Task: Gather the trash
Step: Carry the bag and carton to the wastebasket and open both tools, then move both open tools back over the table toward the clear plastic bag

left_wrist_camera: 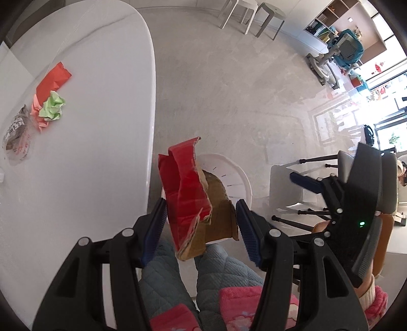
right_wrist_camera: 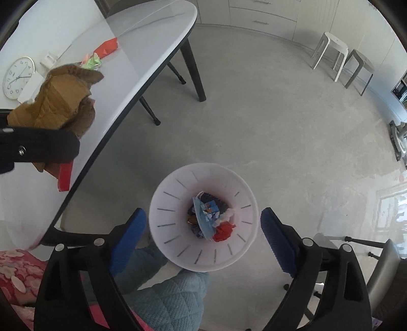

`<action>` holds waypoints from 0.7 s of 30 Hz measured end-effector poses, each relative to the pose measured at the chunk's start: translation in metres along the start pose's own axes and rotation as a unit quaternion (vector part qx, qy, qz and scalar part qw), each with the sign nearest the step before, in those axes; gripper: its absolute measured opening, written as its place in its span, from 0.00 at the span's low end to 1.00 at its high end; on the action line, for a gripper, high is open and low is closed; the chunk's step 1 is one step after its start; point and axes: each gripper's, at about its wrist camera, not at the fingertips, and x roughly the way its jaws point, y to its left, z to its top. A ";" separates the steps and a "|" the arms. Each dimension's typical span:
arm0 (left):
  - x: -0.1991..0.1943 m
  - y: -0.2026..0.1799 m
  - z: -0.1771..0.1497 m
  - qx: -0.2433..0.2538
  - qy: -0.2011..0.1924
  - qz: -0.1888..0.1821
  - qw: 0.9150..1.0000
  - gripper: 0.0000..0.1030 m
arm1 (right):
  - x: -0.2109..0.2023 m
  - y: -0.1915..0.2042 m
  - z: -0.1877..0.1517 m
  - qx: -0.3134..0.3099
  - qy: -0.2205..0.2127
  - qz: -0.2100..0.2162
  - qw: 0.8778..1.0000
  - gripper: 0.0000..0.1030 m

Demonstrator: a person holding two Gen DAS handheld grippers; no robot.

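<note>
white table with wall clock lying on it, two stools on grey floor, shelving

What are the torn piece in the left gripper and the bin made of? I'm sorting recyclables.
The torn piece looks like corrugated cardboard: brown matte back, glossy red face, ragged fluted edges. The bin appears to be thin white plastic, smooth and slightly translucent, with narrow slits round its wall.

left tongs spread wide | torn red cardboard seen between them, contact unclear | white bin behind | crumpled paper left on surface
</note>
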 end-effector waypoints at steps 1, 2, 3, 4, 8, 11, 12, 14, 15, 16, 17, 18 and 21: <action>0.004 -0.005 -0.002 -0.001 0.002 0.003 1.000 0.53 | -0.005 -0.005 -0.001 -0.002 -0.004 -0.007 1.000 0.90; 0.007 -0.011 -0.004 0.000 0.005 0.004 1.000 0.53 | -0.011 -0.012 -0.001 -0.001 -0.008 -0.013 1.000 0.91; 0.009 -0.016 -0.005 0.000 0.009 0.005 1.000 0.53 | -0.017 -0.019 -0.002 0.001 -0.012 -0.021 1.000 0.91; 0.013 -0.021 -0.007 0.000 0.014 0.006 1.000 0.53 | -0.024 -0.028 -0.002 0.006 -0.017 -0.031 0.999 0.91; 0.027 -0.035 -0.011 0.010 0.028 0.008 1.000 0.55 | -0.046 -0.062 -0.001 0.033 -0.039 -0.044 0.998 0.91; 0.036 -0.047 -0.014 0.018 0.048 0.006 0.999 0.59 | -0.063 -0.080 -0.002 0.051 -0.061 -0.040 0.996 0.91; 0.038 -0.049 -0.015 0.020 0.052 0.007 0.998 0.62 | -0.069 -0.084 -0.003 0.055 -0.067 -0.038 0.995 0.92; 0.039 -0.053 -0.017 0.015 0.051 0.012 0.999 0.70 | -0.074 -0.089 -0.002 0.058 -0.073 -0.041 0.995 0.92; 0.039 -0.055 -0.016 0.013 0.049 0.011 0.999 0.74 | -0.076 -0.090 -0.003 0.057 -0.075 -0.043 0.995 0.92; 0.038 -0.054 -0.016 0.009 0.047 0.008 0.999 0.75 | -0.079 -0.091 -0.003 0.057 -0.076 -0.044 0.995 0.92; 0.035 -0.053 -0.016 0.005 0.044 0.005 0.999 0.78 | -0.081 -0.090 -0.003 0.056 -0.077 -0.043 0.994 0.92; 0.032 -0.052 -0.017 -0.001 0.043 0.004 0.999 0.79 | -0.083 -0.089 -0.004 0.055 -0.079 -0.043 0.994 0.92; 0.019 -0.048 -0.015 -0.014 0.021 0.001 1.000 0.85 | -0.088 -0.083 -0.002 0.050 -0.082 -0.042 0.994 0.93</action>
